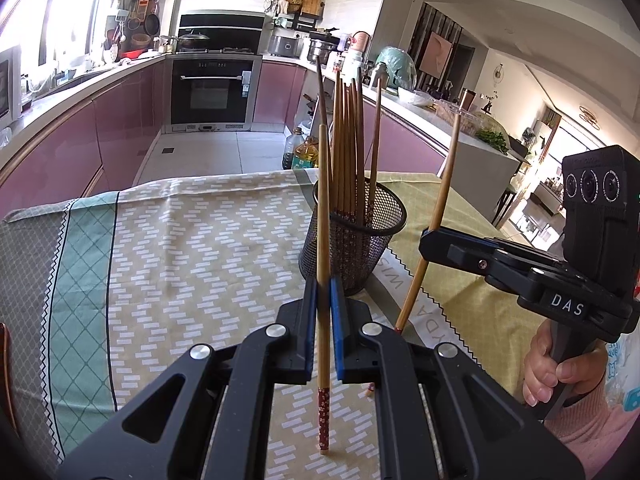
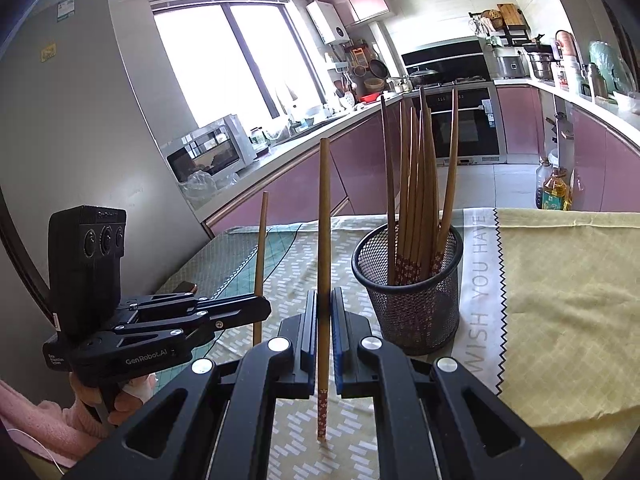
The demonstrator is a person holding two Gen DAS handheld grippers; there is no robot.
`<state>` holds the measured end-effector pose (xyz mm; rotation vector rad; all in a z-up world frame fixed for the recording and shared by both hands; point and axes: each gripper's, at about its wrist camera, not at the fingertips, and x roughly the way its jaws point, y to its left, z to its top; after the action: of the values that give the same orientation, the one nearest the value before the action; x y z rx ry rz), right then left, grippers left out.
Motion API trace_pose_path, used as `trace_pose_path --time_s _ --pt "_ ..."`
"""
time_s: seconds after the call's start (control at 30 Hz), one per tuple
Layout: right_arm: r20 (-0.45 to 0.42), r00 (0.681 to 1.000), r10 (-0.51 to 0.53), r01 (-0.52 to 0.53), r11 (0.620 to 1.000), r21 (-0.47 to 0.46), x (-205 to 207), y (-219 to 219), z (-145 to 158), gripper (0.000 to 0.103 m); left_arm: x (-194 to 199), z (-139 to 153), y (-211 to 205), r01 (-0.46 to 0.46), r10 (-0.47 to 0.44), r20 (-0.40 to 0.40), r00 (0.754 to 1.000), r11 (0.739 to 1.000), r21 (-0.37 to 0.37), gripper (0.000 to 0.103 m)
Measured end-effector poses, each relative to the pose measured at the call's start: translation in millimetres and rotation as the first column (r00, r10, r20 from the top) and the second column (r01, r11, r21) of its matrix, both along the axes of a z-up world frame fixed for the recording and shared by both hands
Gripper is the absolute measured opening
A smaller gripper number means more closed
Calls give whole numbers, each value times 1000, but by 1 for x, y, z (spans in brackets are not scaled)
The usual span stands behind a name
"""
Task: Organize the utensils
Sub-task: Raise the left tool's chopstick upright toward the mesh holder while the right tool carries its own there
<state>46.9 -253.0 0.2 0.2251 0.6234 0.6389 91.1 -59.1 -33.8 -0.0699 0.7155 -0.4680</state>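
chopstick (image 1: 323,240) stands up straight in left tool (image 1: 323,320), pinched tight, patterned end touching desk cloth (image 1: 180,240). right tool (image 2: 324,340) pinches second chopstick (image 2: 324,240) same way. mesh cup (image 2: 412,300) with more sticks just beside. lift each high over rim, then drop patterned end down. left view shows second stick tilted; right view shows it straight.

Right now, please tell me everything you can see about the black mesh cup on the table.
The mesh cup is a round black container of wire mesh with a solid rim, slightly narrower at its base. It stands upright on the patterned tablecloth, beside the printed band of letters. It holds a bunch of wooden chopsticks, decorated red ends down, leaning against the rim. Neither gripper touches it.
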Motion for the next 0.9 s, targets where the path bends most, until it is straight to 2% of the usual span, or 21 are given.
trace_pose_path --time_s 0.9 --pt "77 996 -49 49 999 11 1 -21 24 6 3 24 -11 10 -9 63 998 1000 -7 8"
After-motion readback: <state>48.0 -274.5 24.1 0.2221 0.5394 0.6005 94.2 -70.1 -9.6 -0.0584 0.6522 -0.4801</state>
